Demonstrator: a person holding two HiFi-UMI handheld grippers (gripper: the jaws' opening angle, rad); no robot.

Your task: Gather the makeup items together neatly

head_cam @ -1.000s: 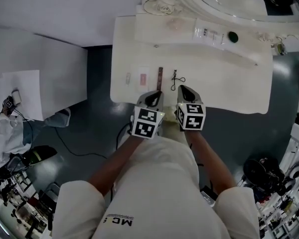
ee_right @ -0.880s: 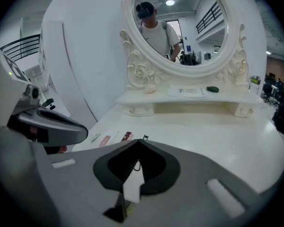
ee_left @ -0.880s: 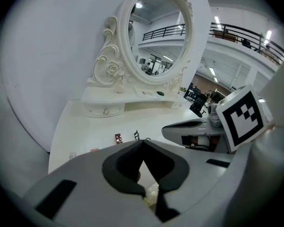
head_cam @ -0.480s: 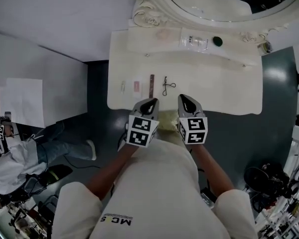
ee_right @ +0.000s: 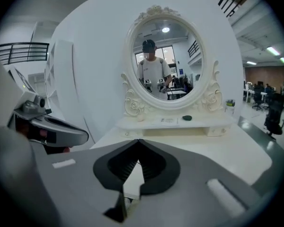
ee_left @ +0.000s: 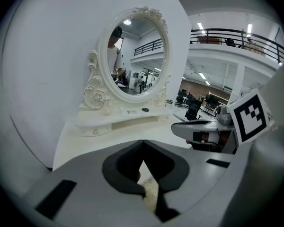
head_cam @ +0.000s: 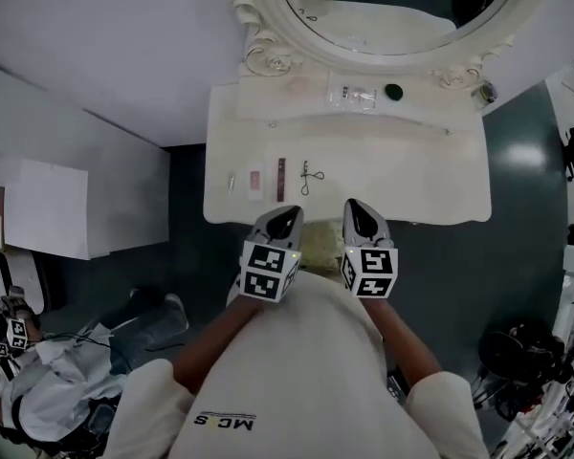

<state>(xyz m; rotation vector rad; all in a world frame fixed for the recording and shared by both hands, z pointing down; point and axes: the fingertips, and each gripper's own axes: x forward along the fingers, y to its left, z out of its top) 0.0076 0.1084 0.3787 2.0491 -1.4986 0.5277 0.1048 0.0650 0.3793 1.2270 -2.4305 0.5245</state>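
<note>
Cream-white dressing table lies just ahead of both tongs. Ahead and slightly left of the left tongs, a small pale strip, a pink-and-white card and a dark brown stick lie in a short row. A black wire pin ends the row, ahead of the gap between the tongs. All four are near one another but not touching. Far ahead of the right tongs, a clear packet and a dark round piece sit on the shelf, well apart from the row.

Both tongs are pressed together tip to tip, with nothing between them. They hang side by side at the table's near edge, forearms running straight forward, marker cubes up.

This fits either a reach toward a loose row or a retreat from a tidied one. Any pick-up would probably call for parted jaws and a low pinch, as the row's things look thin and flat.
</note>
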